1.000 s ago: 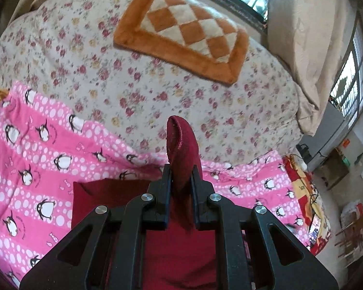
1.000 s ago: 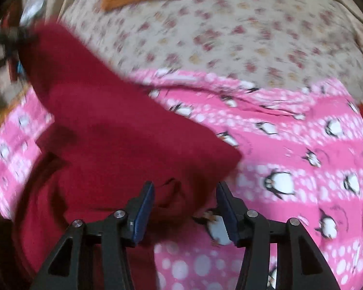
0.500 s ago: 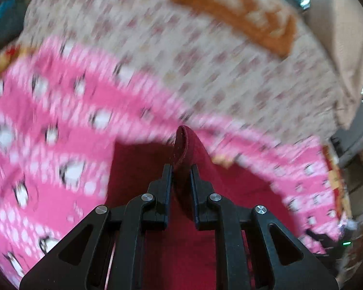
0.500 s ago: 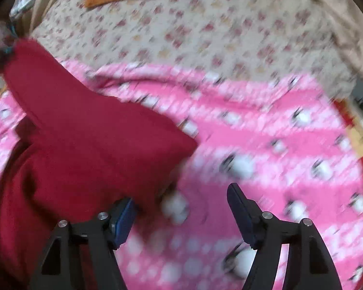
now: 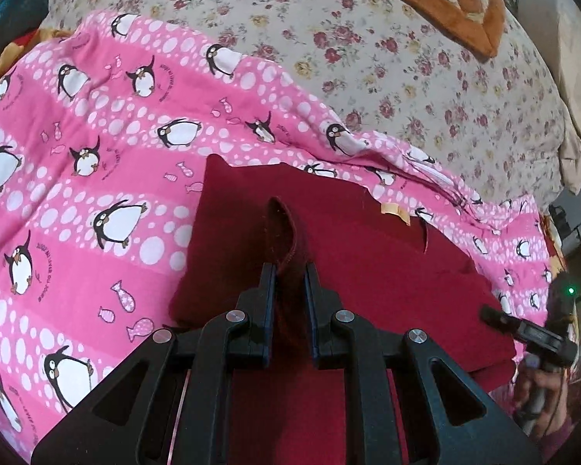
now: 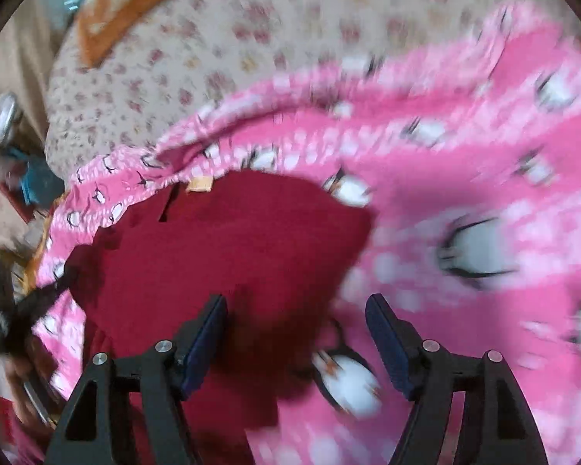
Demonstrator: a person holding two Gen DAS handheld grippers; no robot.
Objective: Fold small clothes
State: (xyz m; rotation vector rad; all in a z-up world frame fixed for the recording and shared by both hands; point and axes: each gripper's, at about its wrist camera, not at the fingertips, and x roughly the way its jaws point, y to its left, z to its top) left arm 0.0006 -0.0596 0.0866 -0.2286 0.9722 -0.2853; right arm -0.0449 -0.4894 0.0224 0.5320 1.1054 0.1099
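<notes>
A dark red garment (image 5: 368, 255) lies folded flat on the pink penguin blanket (image 5: 97, 155), with a tan label (image 5: 395, 209) at its far edge. My left gripper (image 5: 290, 271) is shut on a raised fold of the garment's near edge, low over the cloth. In the right wrist view, which is blurred, the same garment (image 6: 220, 240) fills the left middle. My right gripper (image 6: 296, 306) stands open just above the garment's right edge; cloth and blanket lie below the gap and the pads press on nothing. The right gripper's body (image 5: 530, 333) also shows at the garment's right side.
The pink blanket (image 6: 484, 155) covers the near half of a bed. Beyond it lies a floral bedspread (image 5: 368, 58) with an orange checkered cushion (image 5: 445, 0) at the back. A person's hand (image 5: 538, 395) holds the right gripper's handle. Clutter lies past the bed's edges.
My left gripper came down with the pinched fold, laying the lifted red cloth flat on the blanket. My right gripper opened wider, let go of the cloth and rolled.
</notes>
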